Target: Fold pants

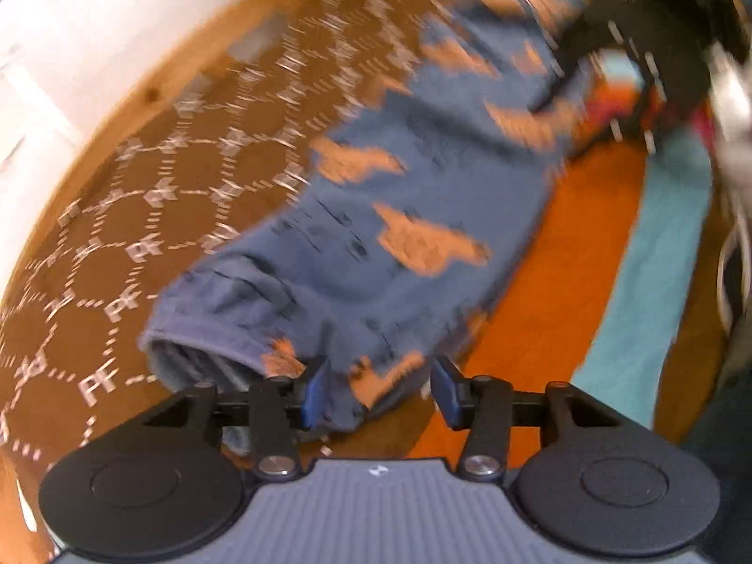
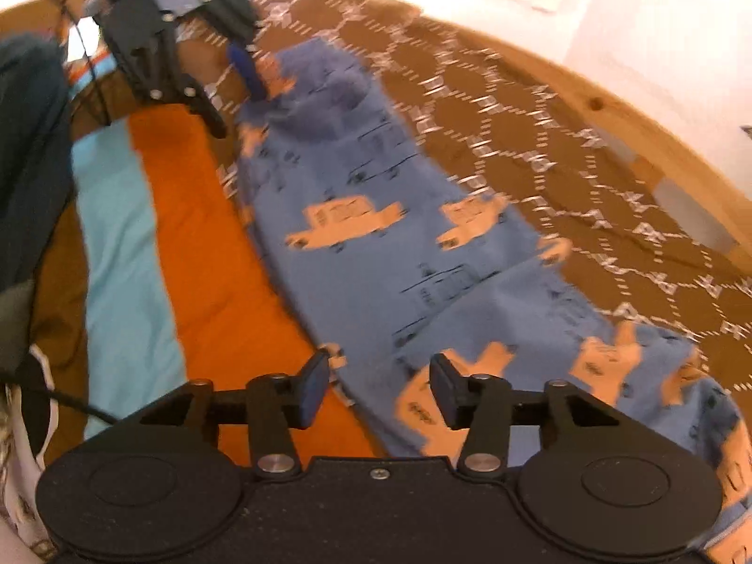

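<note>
Blue pants (image 1: 399,216) with orange car prints lie lengthwise on a brown patterned bed cover (image 1: 164,178). In the left wrist view my left gripper (image 1: 380,387) is open, its jaws straddling the cuff end of a leg, cloth between them. In the right wrist view the pants (image 2: 399,258) stretch away from me; my right gripper (image 2: 378,390) is open over their near edge, by the waist end. The left gripper (image 2: 235,80) shows at the far end of the pants. The right gripper shows blurred at top right of the left view (image 1: 634,61).
An orange and light blue striped cloth (image 2: 155,244) lies beside the pants. A wooden bed frame edge (image 2: 634,131) and white wall run along the far side. A dark garment (image 2: 28,155) and cables hang at the left.
</note>
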Demonstrator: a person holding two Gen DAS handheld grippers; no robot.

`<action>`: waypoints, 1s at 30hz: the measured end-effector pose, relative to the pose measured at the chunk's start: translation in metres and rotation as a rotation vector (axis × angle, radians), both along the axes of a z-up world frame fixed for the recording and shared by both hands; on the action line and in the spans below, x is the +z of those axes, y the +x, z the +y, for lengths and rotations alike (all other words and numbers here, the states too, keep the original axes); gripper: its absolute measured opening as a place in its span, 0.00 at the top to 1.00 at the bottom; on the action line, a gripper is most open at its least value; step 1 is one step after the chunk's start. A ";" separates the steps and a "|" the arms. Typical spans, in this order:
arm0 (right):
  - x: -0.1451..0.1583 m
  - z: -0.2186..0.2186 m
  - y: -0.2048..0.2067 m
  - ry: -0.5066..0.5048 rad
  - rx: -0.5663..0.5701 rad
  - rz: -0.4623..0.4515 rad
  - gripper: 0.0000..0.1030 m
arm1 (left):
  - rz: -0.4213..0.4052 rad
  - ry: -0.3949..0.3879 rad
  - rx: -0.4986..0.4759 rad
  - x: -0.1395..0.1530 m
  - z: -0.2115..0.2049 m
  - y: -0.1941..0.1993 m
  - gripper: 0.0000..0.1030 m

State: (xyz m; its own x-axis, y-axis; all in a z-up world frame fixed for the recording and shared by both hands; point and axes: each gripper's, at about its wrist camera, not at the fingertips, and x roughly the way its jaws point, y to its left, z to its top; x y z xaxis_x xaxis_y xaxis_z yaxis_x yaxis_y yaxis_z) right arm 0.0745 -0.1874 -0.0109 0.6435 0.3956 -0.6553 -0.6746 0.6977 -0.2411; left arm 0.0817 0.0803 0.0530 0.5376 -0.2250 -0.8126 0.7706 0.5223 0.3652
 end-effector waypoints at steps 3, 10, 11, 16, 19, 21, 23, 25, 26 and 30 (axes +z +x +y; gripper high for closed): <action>0.005 -0.008 0.010 0.045 -0.067 -0.004 0.49 | -0.005 -0.170 0.211 0.023 0.009 0.012 0.54; 0.008 -0.004 0.024 0.058 -0.101 -0.026 0.47 | -0.023 -0.332 0.713 0.030 0.030 0.053 0.52; 0.007 -0.002 0.027 0.056 -0.105 -0.030 0.47 | -0.016 -0.321 0.737 0.026 0.029 0.058 0.52; -0.007 -0.002 0.046 0.004 -0.166 -0.024 0.48 | -0.067 -0.293 0.806 0.023 0.030 0.062 0.95; -0.018 -0.014 0.058 -0.020 -0.246 0.013 0.48 | -0.086 -0.223 0.815 0.024 0.032 0.060 0.94; -0.019 -0.022 0.062 -0.007 -0.274 0.026 0.48 | -0.100 -0.184 0.806 0.019 0.033 0.061 0.92; -0.012 -0.024 0.059 0.001 -0.274 -0.006 0.48 | -0.120 -0.194 0.791 0.025 0.023 0.055 0.87; -0.002 -0.023 0.052 0.018 -0.243 -0.056 0.44 | -0.187 -0.191 0.772 0.034 0.008 0.043 0.46; 0.001 -0.022 0.050 0.018 -0.235 -0.069 0.39 | -0.234 -0.196 0.749 0.038 -0.001 0.036 0.43; 0.001 -0.032 0.051 0.060 -0.290 -0.037 0.36 | -0.285 -0.213 0.569 0.040 -0.054 0.017 0.39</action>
